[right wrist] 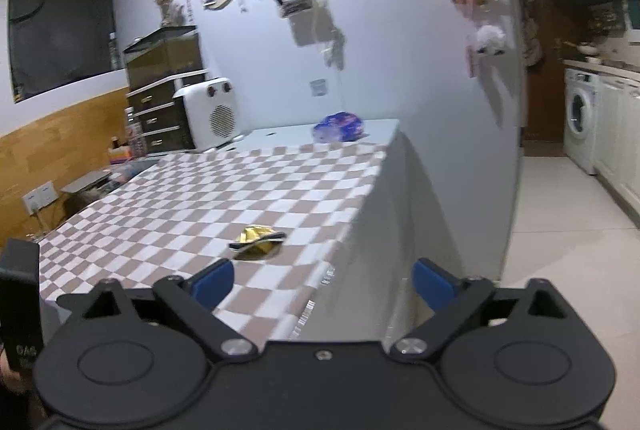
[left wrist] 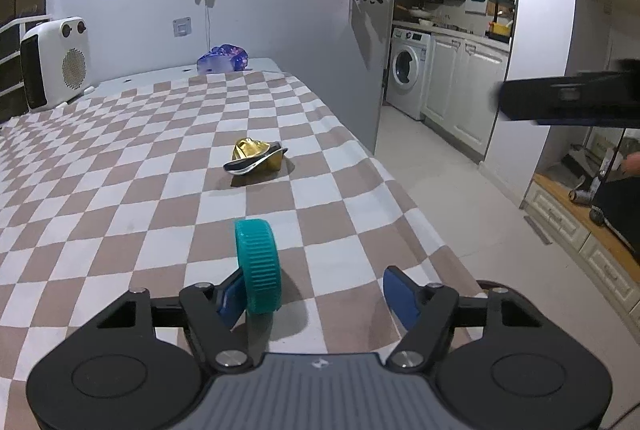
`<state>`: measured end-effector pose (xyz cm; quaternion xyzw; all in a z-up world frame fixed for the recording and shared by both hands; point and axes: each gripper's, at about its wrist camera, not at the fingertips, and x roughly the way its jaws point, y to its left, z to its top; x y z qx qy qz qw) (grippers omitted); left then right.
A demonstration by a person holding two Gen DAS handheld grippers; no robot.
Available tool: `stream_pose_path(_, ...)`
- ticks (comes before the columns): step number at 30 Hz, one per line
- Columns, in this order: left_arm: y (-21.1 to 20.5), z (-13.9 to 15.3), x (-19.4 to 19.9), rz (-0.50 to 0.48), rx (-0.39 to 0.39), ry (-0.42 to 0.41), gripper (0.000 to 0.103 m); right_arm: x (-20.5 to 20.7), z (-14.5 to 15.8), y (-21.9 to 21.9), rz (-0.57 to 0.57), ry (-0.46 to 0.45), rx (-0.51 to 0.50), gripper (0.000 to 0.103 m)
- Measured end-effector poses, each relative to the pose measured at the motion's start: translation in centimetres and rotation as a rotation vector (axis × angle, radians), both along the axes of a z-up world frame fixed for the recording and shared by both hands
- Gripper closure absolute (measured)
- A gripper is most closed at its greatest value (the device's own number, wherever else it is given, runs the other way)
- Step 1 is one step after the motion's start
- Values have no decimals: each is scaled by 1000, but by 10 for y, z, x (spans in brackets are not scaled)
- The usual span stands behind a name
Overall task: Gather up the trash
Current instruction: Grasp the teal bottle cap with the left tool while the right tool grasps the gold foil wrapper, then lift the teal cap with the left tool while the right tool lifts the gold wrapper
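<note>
Trash is lying on your checkered cloth (left wrist: 120,158): teal cap (left wrist: 258,266) standing on edge between your left gripper (left wrist: 316,294)'s open jaws, against the left pad. Gold wrapper (left wrist: 256,158) is sitting at twelve o'clock. Your right gripper (right wrist: 324,282) is hanging open, empty.

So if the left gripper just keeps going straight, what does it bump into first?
Probably the teal cap. It stands on edge on the checked cloth, right by the left gripper's left finger, jaws open around it. The gold wrapper lies farther on.

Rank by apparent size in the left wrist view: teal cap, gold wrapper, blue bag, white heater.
1. white heater
2. teal cap, though it's nearest the camera, so inflated
3. gold wrapper and blue bag look alike; not ranked.
</note>
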<state>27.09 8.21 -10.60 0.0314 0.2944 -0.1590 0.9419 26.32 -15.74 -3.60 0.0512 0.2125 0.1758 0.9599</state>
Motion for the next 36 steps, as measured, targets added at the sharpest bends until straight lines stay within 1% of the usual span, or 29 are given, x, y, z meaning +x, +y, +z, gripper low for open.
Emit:
stream_pose_path(5, 13, 6, -8, -7, -70, -38, 32, 28, -4, 29, 56, -9, -24, 14)
stream_pose_path(8, 17, 8, -12, -8, -82, -58, 32, 48, -8, 42, 65, 12, -27, 19)
stream_pose_path(11, 17, 6, -8, -1, -81, -44, 32, 68, -13, 51, 73, 40, -9, 23)
stream_pose_path(13, 16, 4, -5, -1, -79, -26, 32, 79, -16, 57, 78, 59, 5, 30)
stream_pose_path(14, 16, 4, -5, -3, -81, -22, 32, 86, -17, 61, 86, 69, 9, 31)
stream_pose_path(16, 17, 4, -5, -4, -87, -26, 32, 97, -21, 67, 103, 90, 19, 40)
stream_pose_path(19, 18, 2, -3, -12, -91, -13, 32, 119, -25, 74, 114, 159, 77, 50)
stream_pose_path(22, 18, 2, -4, -10, -92, -10, 33, 138, -28, 83, 112, 204, 131, 51)
stream_pose_path(24, 17, 2, -4, -4, -86, -11, 37, 146, -29, 93, 115, 195, 119, 51)
stream_pose_path(25, 17, 1, -3, -5, -85, -8, 37, 150, -30, 98, 117, 194, 103, 51)
stream_pose_path(26, 17, 1, -3, -6, -86, -4, 38, 155, -32, 103, 113, 203, 91, 51)
stream_pose_path(28, 17, 0, -2, -9, -88, 5, 40, 164, -37, 108, 95, 238, 100, 50)
stream_pose_path(29, 18, 0, -1, -8, -89, 9, 42, 168, -40, 110, 76, 256, 111, 50)
stream_pose_path(30, 18, 0, -1, -6, -90, 10, 45, 170, -43, 112, 52, 275, 118, 44)
stream_pose_path(31, 18, 0, -1, -6, -90, 10, 46, 172, -44, 113, 34, 292, 129, 41)
stream_pose_path(36, 19, 0, -1, -4, -99, 13, 50, 182, -51, 129, 25, 347, 130, 42)
